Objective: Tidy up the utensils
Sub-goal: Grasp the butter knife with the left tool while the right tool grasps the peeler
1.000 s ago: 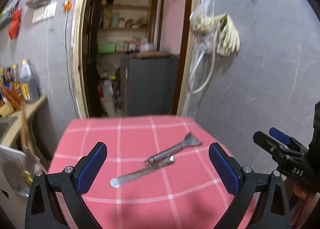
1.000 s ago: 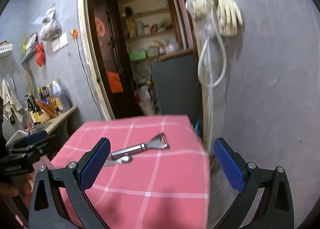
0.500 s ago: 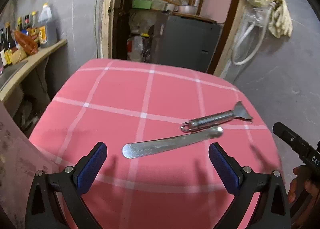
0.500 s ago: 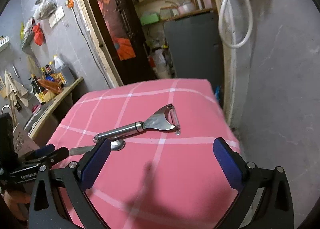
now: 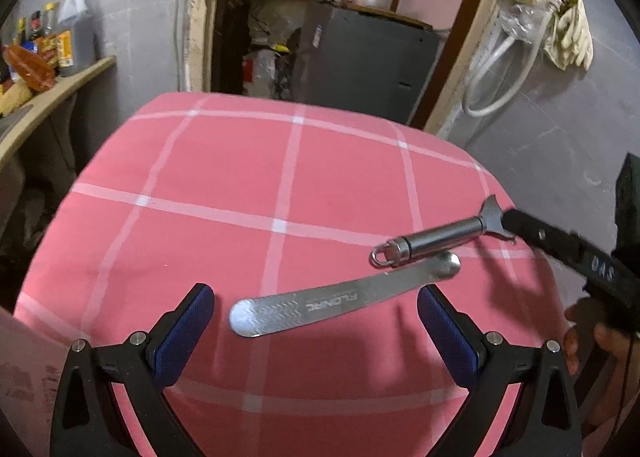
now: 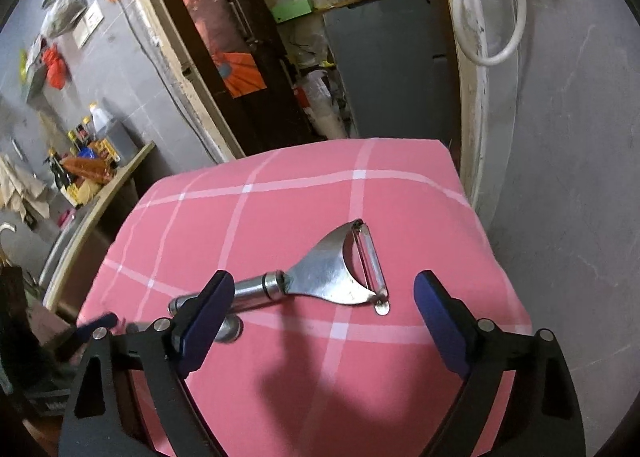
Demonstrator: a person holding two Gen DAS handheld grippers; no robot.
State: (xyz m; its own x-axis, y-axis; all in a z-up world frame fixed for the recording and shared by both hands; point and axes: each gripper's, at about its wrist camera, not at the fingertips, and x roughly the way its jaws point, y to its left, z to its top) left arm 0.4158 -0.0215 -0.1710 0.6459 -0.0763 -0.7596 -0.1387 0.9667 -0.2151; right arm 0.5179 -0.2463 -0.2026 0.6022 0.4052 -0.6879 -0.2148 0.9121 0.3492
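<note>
Left gripper (image 5: 316, 321) jaws spread wide, nothing held; flat steel spatula (image 5: 340, 303) lies just ahead between fingers on pink checked tabletop (image 5: 224, 177). Right gripper (image 6: 324, 309) jaws apart, straddling peeler (image 6: 320, 281) (head between fingers, handle behind left finger). Doorway (image 6: 320, 57) beyond.

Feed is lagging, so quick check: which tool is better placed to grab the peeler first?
Right. The right tool is open and already straddles the peeler. The left tool is open over the spoon handle instead.
</note>
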